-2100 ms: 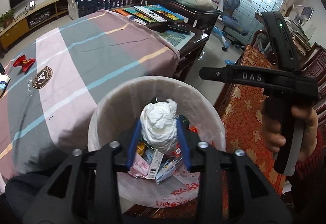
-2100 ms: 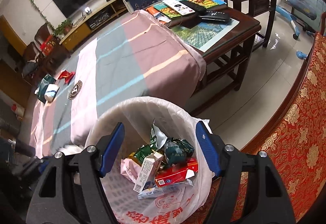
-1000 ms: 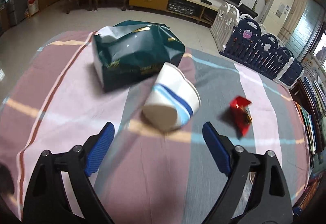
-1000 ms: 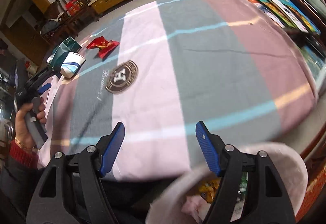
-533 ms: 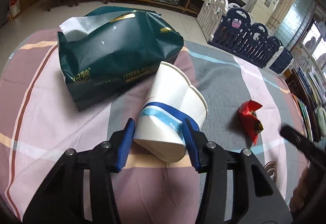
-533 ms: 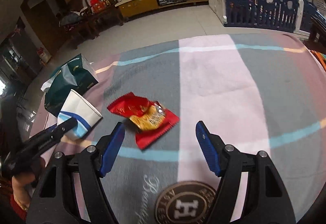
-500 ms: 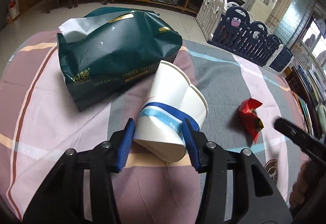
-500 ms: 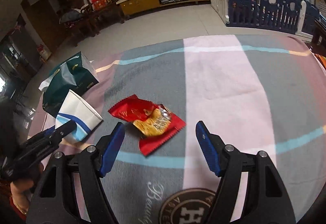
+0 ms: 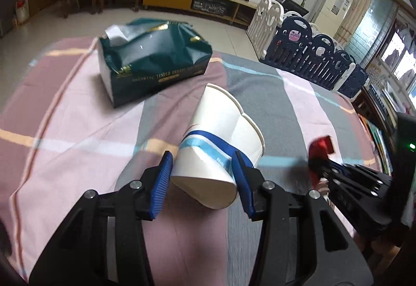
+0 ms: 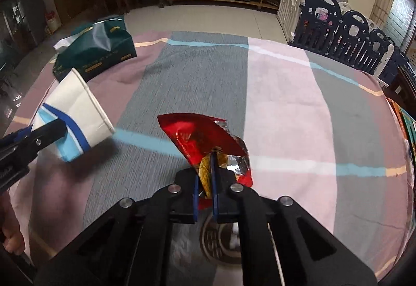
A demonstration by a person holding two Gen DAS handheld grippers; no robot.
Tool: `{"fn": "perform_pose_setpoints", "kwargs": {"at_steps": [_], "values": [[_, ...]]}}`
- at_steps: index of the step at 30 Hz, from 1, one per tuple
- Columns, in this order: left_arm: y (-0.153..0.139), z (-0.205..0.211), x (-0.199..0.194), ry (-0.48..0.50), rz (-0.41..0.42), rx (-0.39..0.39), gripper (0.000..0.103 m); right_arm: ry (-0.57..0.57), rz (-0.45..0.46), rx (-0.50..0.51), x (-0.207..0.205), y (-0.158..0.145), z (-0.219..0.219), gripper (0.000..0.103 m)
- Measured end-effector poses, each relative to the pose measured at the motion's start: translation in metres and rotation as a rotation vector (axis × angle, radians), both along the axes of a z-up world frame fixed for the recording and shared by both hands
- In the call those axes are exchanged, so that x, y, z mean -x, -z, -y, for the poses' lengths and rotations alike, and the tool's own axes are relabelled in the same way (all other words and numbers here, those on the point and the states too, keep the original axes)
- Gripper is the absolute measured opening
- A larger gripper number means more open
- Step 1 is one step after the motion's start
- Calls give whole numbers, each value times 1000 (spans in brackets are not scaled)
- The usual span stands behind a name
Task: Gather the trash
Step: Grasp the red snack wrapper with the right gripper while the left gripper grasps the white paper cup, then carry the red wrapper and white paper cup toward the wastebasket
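A white paper cup [image 9: 218, 145] with a blue band, dented and lying on its side, is clamped near its base by my left gripper [image 9: 201, 176]; both blue pads press its sides. The cup [image 10: 74, 114] and the left gripper's finger [image 10: 39, 135] show at the left of the right wrist view. My right gripper [image 10: 204, 182] is shut on a crumpled red foil snack wrapper [image 10: 200, 137], which sticks up from between its blue pads. That wrapper [image 9: 321, 146] and the right gripper [image 9: 318, 169] appear blurred at the right of the left wrist view.
Everything lies on a striped pink and grey tablecloth [image 10: 273, 103]. A dark green tissue pack [image 9: 153, 67] sits beyond the cup. A blue and white playpen fence [image 10: 345, 25] stands past the table's far right edge. A hand [image 10: 10, 234] holds the left gripper.
My right gripper came down over the red wrapper and shut on it, and the wrapper now stands up off the cloth. My left gripper keeps its grip on the cup, drawn back from the tissue pack.
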State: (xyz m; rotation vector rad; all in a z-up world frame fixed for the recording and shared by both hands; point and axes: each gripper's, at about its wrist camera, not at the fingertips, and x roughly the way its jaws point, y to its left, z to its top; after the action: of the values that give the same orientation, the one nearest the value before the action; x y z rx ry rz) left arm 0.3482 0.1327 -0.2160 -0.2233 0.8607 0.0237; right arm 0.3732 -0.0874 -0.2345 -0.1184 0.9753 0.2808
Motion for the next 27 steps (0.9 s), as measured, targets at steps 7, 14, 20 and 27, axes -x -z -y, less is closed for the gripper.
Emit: {"fn": "perform_pose_setpoints", "kwargs": {"at_steps": [7,14,20,27], "values": [[-45,45,126,-85,71,-4,48,53,2,-15,110,-23,58,9],[-80,67,212,-30,129,-59,48,189,-3,-40,163,-40,98,9],[-98,57,236,-61,167,-61,48,178,37,-42,185,-64,81,9],[-108,50,251,-88,177,-51,48,132,78,-45,198,-89,57,9]]}}
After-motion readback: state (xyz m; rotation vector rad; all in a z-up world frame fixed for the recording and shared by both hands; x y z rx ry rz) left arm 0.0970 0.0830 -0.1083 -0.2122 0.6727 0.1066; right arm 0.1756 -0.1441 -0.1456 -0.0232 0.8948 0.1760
